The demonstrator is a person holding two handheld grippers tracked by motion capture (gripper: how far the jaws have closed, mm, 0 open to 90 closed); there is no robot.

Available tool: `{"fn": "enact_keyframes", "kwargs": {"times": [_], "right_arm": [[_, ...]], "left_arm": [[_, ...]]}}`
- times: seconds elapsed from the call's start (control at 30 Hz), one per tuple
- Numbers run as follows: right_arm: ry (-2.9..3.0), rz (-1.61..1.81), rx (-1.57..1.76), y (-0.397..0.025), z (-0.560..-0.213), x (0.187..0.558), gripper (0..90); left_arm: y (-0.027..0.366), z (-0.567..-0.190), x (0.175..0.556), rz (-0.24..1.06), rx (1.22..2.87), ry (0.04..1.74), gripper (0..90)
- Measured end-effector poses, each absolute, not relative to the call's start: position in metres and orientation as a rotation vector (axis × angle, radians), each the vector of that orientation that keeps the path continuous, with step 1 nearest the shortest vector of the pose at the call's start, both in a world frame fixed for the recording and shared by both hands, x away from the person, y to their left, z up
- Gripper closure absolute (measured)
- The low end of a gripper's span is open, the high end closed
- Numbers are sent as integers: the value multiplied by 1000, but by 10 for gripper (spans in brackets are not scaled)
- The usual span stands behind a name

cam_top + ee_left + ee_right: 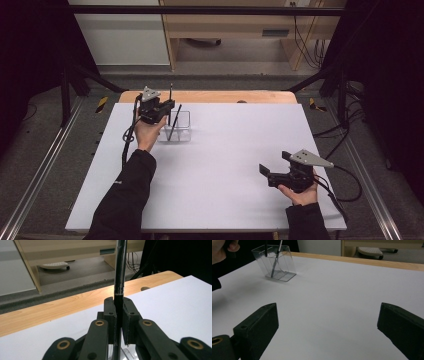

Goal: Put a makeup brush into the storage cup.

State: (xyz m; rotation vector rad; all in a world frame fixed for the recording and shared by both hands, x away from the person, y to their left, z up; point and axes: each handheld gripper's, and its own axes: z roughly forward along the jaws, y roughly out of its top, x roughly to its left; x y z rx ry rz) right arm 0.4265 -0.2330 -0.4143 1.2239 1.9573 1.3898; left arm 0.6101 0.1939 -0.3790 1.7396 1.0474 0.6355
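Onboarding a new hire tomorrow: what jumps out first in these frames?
The left hand-held gripper at the far left of the white table, shut on an upright black pen over a clear box with another pen leaning inside. Then the right hand-held gripper, open, near the front right edge.

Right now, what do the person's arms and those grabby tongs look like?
Both arms wear black sleeves. The left tongs and right tongs are black, blocky, with a grey three-cornered plate on top and a black cable trailing away. Up close, the linkage has brass-coloured rivets.
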Motion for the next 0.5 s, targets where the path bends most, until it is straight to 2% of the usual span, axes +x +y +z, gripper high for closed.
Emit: {"fn": "enact_keyframes", "kwargs": {"times": [0.5], "right_arm": [[1965, 1382, 1218, -232, -415, 427, 42]], "left_arm": [[199, -397, 607, 625, 1755, 1070, 827]]}}
